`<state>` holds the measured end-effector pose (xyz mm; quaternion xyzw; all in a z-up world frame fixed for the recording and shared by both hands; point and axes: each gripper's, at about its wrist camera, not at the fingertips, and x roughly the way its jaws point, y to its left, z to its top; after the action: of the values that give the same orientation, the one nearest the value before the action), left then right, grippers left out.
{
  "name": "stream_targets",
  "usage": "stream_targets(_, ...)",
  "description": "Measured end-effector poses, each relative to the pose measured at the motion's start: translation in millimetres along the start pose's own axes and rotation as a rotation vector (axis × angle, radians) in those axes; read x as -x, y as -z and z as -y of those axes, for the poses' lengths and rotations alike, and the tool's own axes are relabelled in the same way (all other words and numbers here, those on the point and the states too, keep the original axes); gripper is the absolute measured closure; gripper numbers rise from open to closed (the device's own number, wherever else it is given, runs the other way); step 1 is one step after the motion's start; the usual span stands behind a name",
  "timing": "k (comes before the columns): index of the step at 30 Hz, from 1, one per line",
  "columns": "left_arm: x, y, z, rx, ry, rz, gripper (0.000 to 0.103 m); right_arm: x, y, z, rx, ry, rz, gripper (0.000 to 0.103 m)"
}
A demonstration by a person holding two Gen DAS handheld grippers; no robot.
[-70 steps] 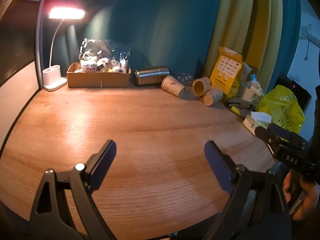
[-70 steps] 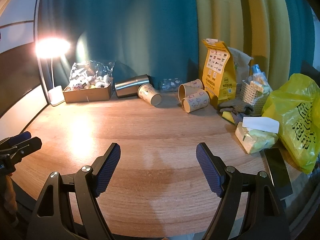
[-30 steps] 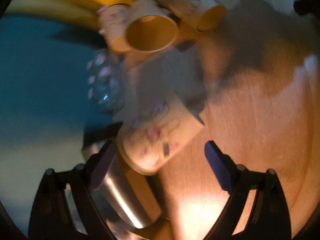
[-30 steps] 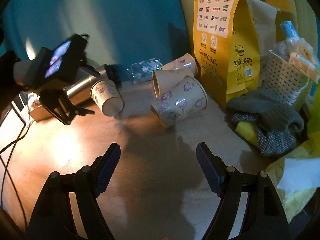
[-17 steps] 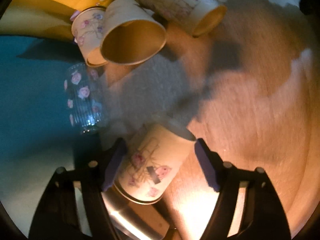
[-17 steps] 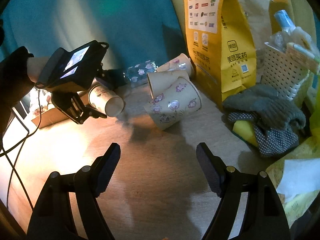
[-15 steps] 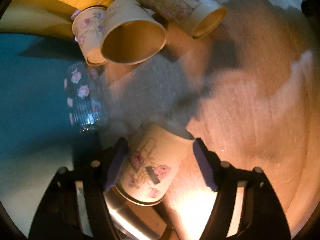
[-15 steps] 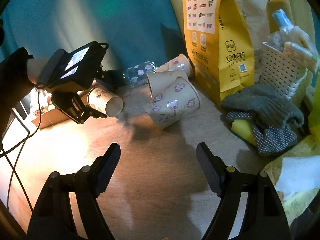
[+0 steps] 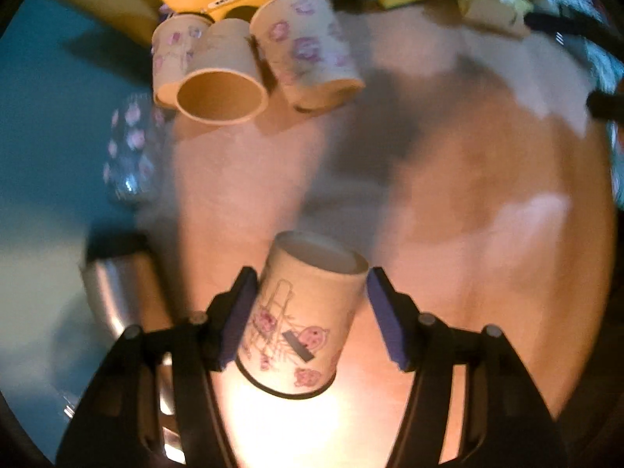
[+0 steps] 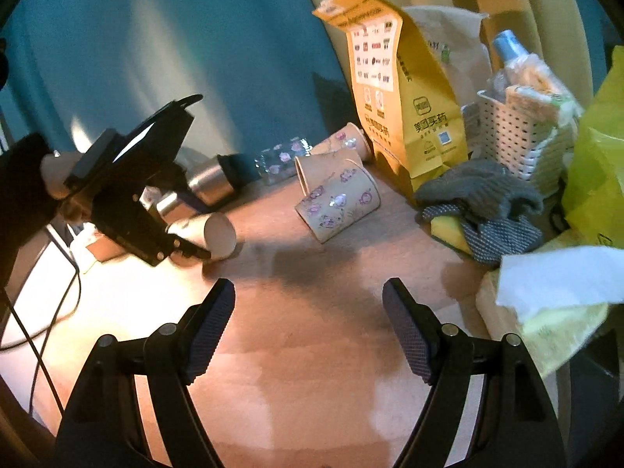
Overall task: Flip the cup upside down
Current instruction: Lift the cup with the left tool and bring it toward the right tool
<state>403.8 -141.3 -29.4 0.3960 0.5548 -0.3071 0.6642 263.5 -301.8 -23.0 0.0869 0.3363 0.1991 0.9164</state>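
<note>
A paper cup with pink pig drawings (image 9: 300, 316) sits between the pads of my left gripper (image 9: 310, 304), which is shut on it; its closed base points away from the camera and its rim toward it. In the right wrist view the same cup (image 10: 210, 234) lies on its side just above the wooden table (image 10: 312, 351), held by the left gripper (image 10: 187, 247). My right gripper (image 10: 308, 327) is open and empty over the table's middle.
Three more paper cups (image 9: 257, 62) lie on their sides by a yellow paper bag (image 10: 394, 89). A steel tumbler (image 10: 212, 179) and a patterned glass (image 10: 282, 158) lie at the back. A grey cloth (image 10: 479, 191), white basket (image 10: 522, 136) and yellow bag stand right.
My left gripper has closed on the pig cup and drawn it away from the steel tumbler toward the table's middle. The right gripper has moved slightly closer to the cups.
</note>
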Motion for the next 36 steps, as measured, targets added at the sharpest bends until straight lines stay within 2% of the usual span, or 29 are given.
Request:
stream_targets(8, 17.1, 57.2, 82.9, 0.326, 0.208, 0.026, 0.043, 35.5, 39.3, -1.0, -0.037, -0.060, -0.011, 0.022)
stream_targets(10, 14.8, 65.6, 97.5, 0.416, 0.251, 0.007, 0.044, 42.1, 51.4, -3.7, -0.041, -0.086, -0.024, 0.022)
stream_targets(14, 10.1, 81.9, 116.6, 0.556, 0.288, 0.029, 0.044, 49.6, 73.2, -10.3, -0.045, -0.129, -0.059, 0.022)
stream_targets(19, -7.3, 101.6, 125.3, 0.780, 0.423, 0.046, 0.044, 59.2, 96.8, -11.1, -0.075, -0.172, -0.113, 0.022)
stream_targets(22, -13.9, 120.1, 142.8, 0.880, 0.459, 0.042, 0.044, 61.4, 106.4, -11.2, -0.094, -0.190, -0.141, 0.022)
stream_targets(27, -14.0, 138.2, 161.8, 0.952, 0.490, 0.052, 0.044, 56.9, 117.9, -14.5, -0.143, -0.223, -0.199, 0.022)
stream_targets(34, -4.2, 144.7, 166.3, 0.957, 0.509, 0.121, 0.043, 53.9, 120.8, -32.2, -0.128, -0.233, -0.241, 0.022)
stream_targets(36, -0.8, 146.0, 166.9, 0.958, 0.503, 0.150, 0.038, 51.6, 119.3, -39.0, -0.128, -0.242, -0.258, 0.022)
